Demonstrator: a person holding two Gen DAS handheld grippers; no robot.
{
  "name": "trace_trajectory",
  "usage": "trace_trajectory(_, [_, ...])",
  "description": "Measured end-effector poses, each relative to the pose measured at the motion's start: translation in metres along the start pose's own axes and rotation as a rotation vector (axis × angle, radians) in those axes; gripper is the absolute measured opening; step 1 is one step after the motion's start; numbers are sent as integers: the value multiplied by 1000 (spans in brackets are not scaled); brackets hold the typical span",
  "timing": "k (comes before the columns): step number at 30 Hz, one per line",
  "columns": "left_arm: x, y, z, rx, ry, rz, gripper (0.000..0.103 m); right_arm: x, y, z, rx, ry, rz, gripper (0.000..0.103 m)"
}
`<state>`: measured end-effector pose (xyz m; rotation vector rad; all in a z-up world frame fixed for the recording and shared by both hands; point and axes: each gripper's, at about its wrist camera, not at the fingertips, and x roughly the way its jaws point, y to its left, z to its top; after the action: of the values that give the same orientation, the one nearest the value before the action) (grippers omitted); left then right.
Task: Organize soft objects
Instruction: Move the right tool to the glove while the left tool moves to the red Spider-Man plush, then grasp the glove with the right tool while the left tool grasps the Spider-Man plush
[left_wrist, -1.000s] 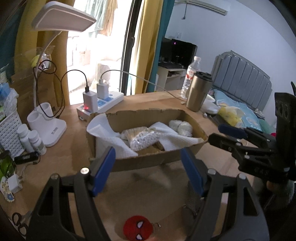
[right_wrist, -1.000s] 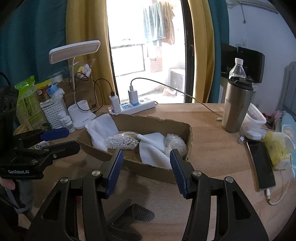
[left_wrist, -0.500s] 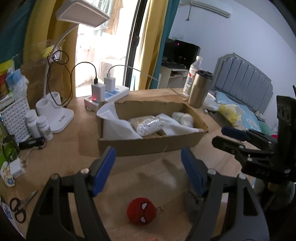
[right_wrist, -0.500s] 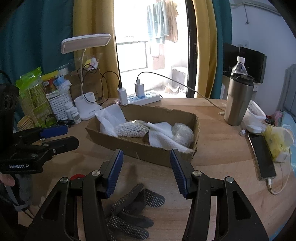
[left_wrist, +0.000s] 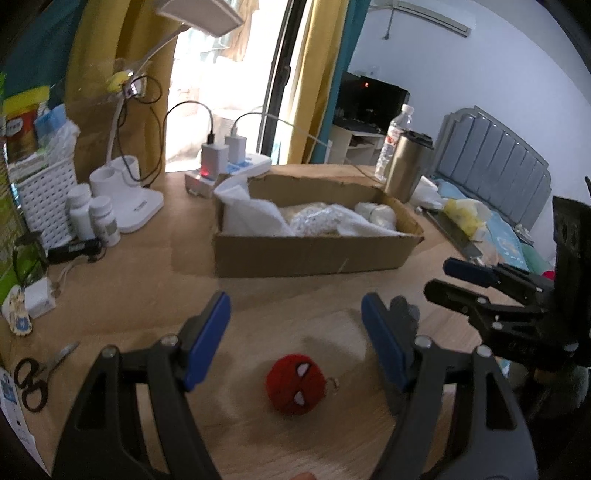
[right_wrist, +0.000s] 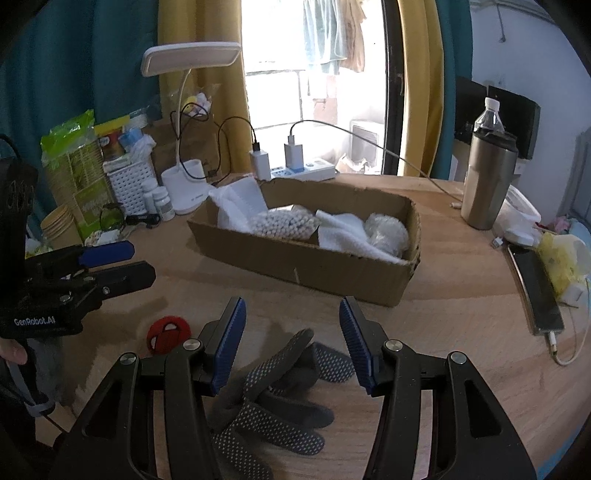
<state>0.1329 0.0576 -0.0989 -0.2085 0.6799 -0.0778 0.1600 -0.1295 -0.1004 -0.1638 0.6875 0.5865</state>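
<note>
A cluttered bedroom's wooden table (right_wrist: 461, 314), backed by yellow and teal curtains and a bright glass door, carries a shallow cardboard box (right_wrist: 306, 258) at its centre. In the box lie white cloths (right_wrist: 236, 210), a bag of white beads (right_wrist: 284, 223) and a pale bundle (right_wrist: 386, 232). In the left wrist view, the left gripper (left_wrist: 295, 336) hovers with its blue-padded jaws spread wide and nothing between them, just above a red knitted ball with a masked face (left_wrist: 297, 386) that rests on the table at 6 o'clock from the box. In the right wrist view, the right gripper (right_wrist: 291, 339) also stands apart and empty, poised over dark dotted gloves (right_wrist: 280, 398) lying in a heap on the wood, with the ball at 9 o'clock from them. A steel tumbler (right_wrist: 487, 181) and water bottle (right_wrist: 489, 116) stand at 2 o'clock from the box, a white desk lamp (right_wrist: 190, 59) at 10 o'clock, a power strip (right_wrist: 306, 170) behind it at 12 o'clock, and a phone (right_wrist: 535, 291) on charge at 4 o'clock.
</note>
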Motion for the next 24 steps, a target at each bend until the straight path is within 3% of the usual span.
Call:
trace_trajectory(15, [1, 12, -35, -30, 37, 21, 75, 13, 13, -29, 2, 71, 15, 56])
trace_trajectory(18, [4, 9, -42, -26, 54, 16, 75, 14, 14, -33, 2, 77, 15, 61])
trace_trajectory(21, [11, 4, -47, -14, 77, 13, 75, 16, 12, -39, 6, 87, 15, 73])
trace_trajectory(24, [17, 0, -50, -1, 99, 12, 75, 17, 10, -45, 12, 98, 15, 73])
